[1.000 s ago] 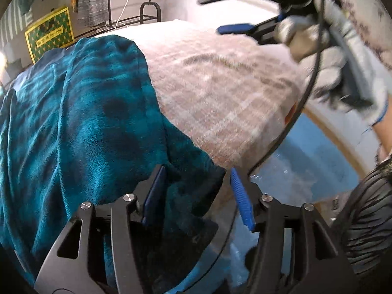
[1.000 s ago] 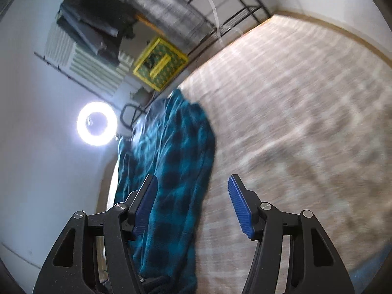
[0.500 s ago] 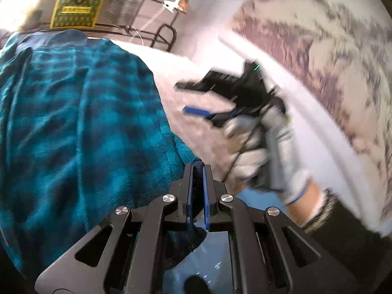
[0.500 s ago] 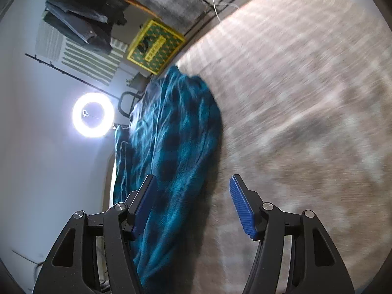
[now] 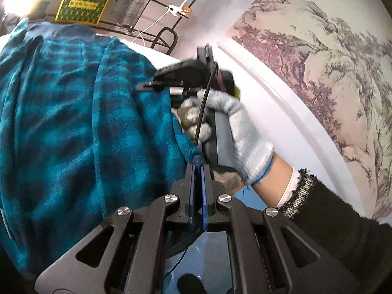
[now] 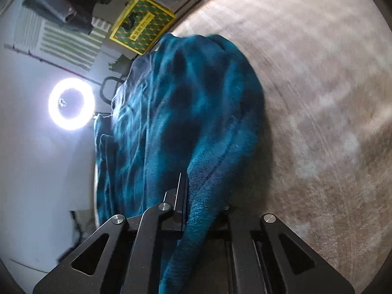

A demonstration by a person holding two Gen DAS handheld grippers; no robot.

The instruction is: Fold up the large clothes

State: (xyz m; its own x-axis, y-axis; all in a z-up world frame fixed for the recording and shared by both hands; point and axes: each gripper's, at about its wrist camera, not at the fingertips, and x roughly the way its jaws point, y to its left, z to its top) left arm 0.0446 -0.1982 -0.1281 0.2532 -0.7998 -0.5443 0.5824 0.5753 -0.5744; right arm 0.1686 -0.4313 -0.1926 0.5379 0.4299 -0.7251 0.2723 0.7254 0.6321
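Note:
A large teal-and-black checked fleece garment (image 5: 73,122) lies on a bed with a beige checked cover (image 6: 318,85). My left gripper (image 5: 197,169) is shut on a corner of the garment's edge. In the left wrist view the right gripper (image 5: 156,85), held by a gloved hand (image 5: 230,127), is pressed onto the garment's edge further up. In the right wrist view my right gripper (image 6: 196,196) is shut on the garment (image 6: 196,110), whose fleece edge drapes over its fingers and hides the tips.
A white wall with a landscape mural (image 5: 318,61) stands to the right. A ring light (image 6: 71,103), a black metal rack (image 5: 156,9) and a yellow-green box (image 5: 83,2) stand beyond the bed. Blue flooring (image 5: 210,257) shows below the left gripper.
My right gripper went from open above the bed to shut on the garment's edge. My left gripper shut on the corner half a second ago and has lifted it.

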